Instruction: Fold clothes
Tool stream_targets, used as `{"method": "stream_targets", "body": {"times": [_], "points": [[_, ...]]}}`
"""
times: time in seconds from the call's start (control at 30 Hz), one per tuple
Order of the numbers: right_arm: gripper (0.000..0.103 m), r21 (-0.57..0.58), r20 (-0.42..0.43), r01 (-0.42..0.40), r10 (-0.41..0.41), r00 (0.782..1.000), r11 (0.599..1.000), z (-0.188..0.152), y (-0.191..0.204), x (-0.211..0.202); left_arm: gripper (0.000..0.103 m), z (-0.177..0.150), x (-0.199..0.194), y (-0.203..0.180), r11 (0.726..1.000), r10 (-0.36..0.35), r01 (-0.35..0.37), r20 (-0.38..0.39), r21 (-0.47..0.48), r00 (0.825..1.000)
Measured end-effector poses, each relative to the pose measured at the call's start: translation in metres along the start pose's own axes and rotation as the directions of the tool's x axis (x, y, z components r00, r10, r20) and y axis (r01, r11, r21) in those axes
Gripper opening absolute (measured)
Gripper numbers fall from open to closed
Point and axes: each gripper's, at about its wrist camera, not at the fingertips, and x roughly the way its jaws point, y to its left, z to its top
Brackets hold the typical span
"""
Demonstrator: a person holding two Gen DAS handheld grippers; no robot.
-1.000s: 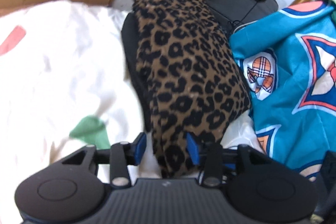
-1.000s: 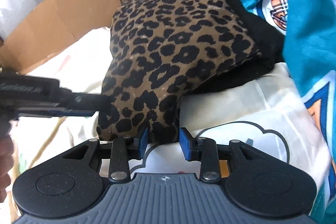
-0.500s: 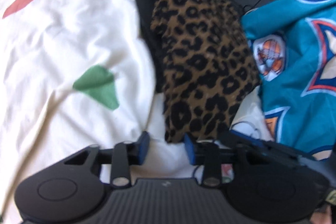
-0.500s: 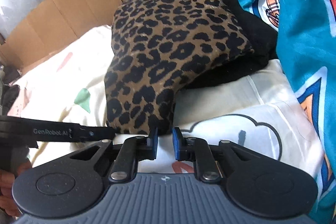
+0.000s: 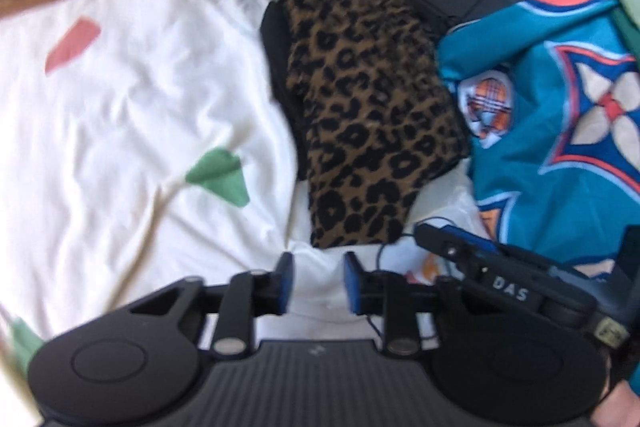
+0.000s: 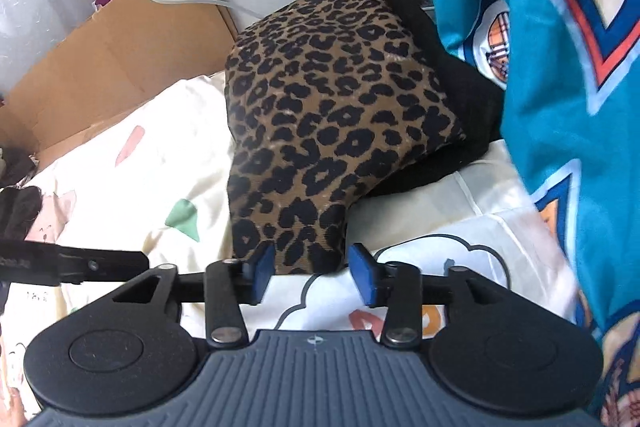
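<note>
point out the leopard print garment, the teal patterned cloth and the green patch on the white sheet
leopard print garment (image 6: pixel 328 115), right wrist view, middle of its top face
teal patterned cloth (image 5: pixel 532 131), left wrist view, teal area
green patch (image 5: pixel 218 177), left wrist view, its centre

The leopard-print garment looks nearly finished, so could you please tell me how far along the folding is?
Done: the leopard-print garment lies folded in a compact stack on a black garment on the white sheet.
In hand: nothing. The left gripper and right gripper are both opening, with no cloth pinched; the leopard edge sits just ahead of the right fingers.
Left: the teal patterned fabric is still a loose heap.
</note>
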Motion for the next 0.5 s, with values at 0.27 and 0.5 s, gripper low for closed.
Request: {"method": "stream_targets", "body": {"times": [0.27,0.5], "points": [[0.092,0.055,-0.065,0.051,-0.047,0.997,0.997,0.032,0.02,-0.055,0.099,0.022,-0.051,-0.018,0.993,0.117,-0.118,0.024,0.021,0.993],[0.103,0.043,-0.069,0.064,-0.061,0.996,0.997,0.053,0.042,-0.104,0.103,0.031,-0.098,-0.02,0.991,0.13,-0.131,0.014,0.018,0.991]]}}
